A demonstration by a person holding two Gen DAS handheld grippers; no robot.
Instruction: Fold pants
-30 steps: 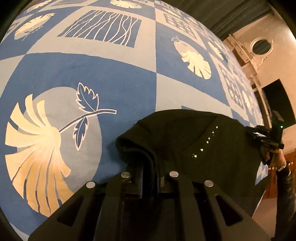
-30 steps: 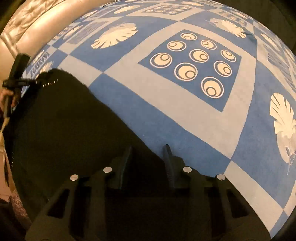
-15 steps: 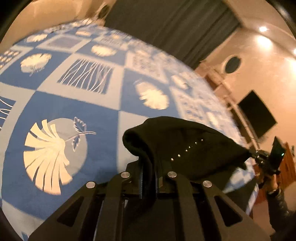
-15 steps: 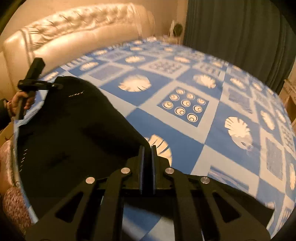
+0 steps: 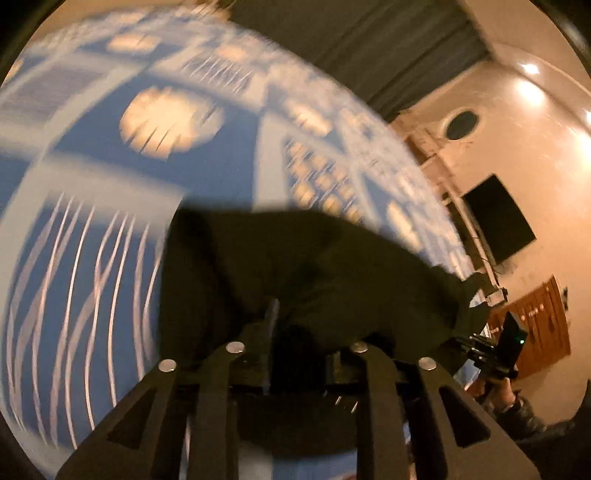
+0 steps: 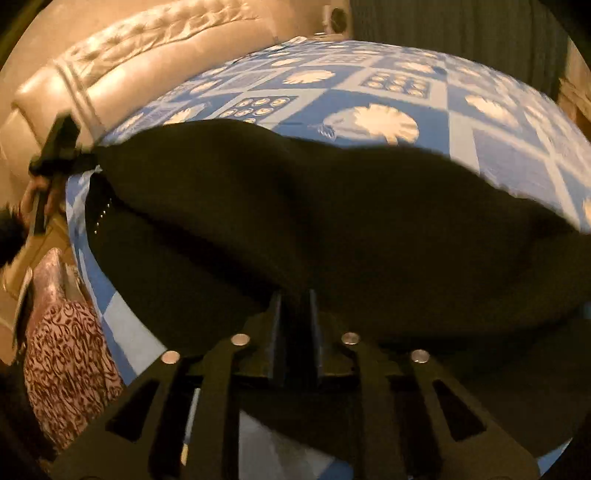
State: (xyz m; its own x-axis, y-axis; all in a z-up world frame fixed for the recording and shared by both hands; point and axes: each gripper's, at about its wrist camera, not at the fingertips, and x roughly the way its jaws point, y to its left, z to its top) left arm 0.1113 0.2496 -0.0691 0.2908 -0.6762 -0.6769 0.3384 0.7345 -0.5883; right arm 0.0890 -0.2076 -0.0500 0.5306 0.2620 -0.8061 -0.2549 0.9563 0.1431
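The black pants (image 6: 314,206) hang stretched between my two grippers above the blue patterned bed cover (image 6: 373,92). In the right wrist view my right gripper (image 6: 295,306) is shut on the pants' near edge, and my left gripper (image 6: 70,158) shows far left, holding the other corner. In the blurred left wrist view the pants (image 5: 314,266) drape over my left gripper (image 5: 295,325); one finger (image 5: 272,314) shows, the other is hidden under cloth, so its jaws look parted. My right gripper (image 5: 480,347) shows at the right edge.
A cream tufted headboard (image 6: 147,48) runs along the far left of the bed. A patterned cloth (image 6: 66,354) lies beside the bed at lower left. Dark curtains (image 6: 461,22) hang behind. A dark screen (image 5: 498,218) and a wooden cabinet (image 5: 535,325) stand by the wall.
Both grippers have swung forward over the bed, carrying the pants, which now spread wide and fold over. The left view has become motion-blurred and its jaws look wider apart than before.
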